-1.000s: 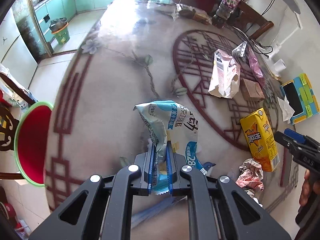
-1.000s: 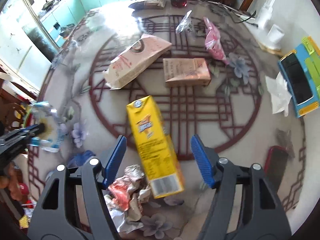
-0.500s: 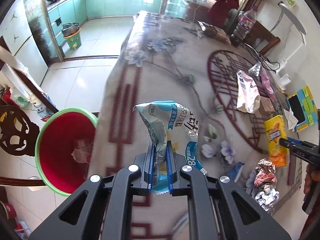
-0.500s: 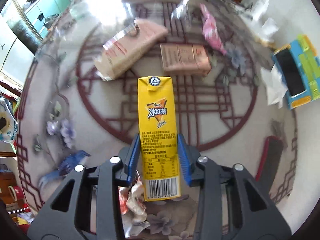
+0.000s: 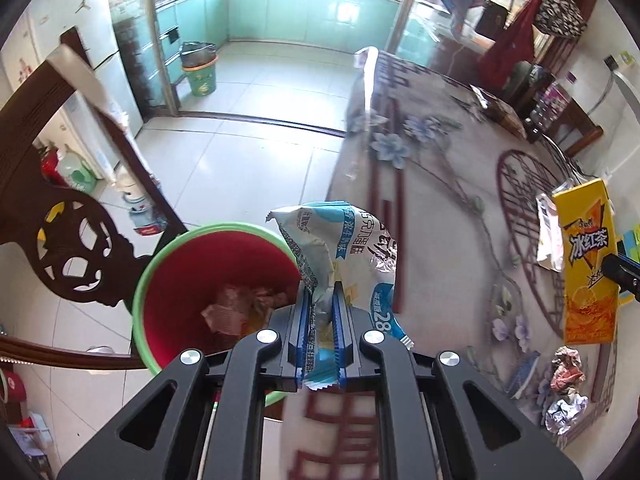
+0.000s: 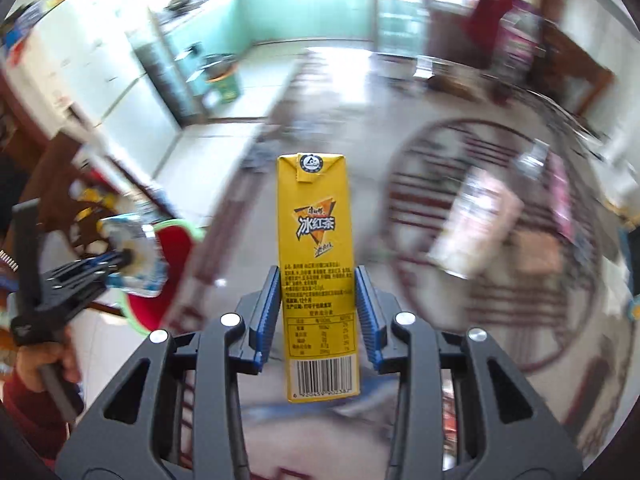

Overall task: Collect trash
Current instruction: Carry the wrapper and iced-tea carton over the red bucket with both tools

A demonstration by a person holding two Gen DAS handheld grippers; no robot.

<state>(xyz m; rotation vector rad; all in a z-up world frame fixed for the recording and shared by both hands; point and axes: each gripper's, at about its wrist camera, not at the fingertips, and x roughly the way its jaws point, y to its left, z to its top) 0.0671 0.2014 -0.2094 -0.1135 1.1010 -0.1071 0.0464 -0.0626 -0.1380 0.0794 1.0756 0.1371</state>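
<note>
My left gripper (image 5: 322, 308) is shut on a crumpled blue and white snack wrapper (image 5: 340, 248), held at the table's edge beside the red bin with a green rim (image 5: 160, 272). Some trash lies inside the bin. My right gripper (image 6: 316, 292) is shut on an upright yellow drink carton (image 6: 316, 240), lifted above the table; the same yellow carton (image 5: 586, 260) shows at the right of the left wrist view. The right wrist view is blurred, with the left gripper (image 6: 120, 258) and its wrapper (image 6: 136, 248) at its left over the bin (image 6: 176, 240).
A dark carved wooden chair (image 5: 68, 240) stands left of the bin. Crumpled foil and paper scraps (image 5: 566, 384) lie on the patterned table (image 5: 440, 200), with a pink bag (image 5: 546, 232) farther back. A second green bin (image 5: 200, 74) stands on the tiled kitchen floor.
The left gripper carried the wrapper leftward off the table toward the red bin. The right gripper closed on the yellow carton, lifted it and swung it left.
</note>
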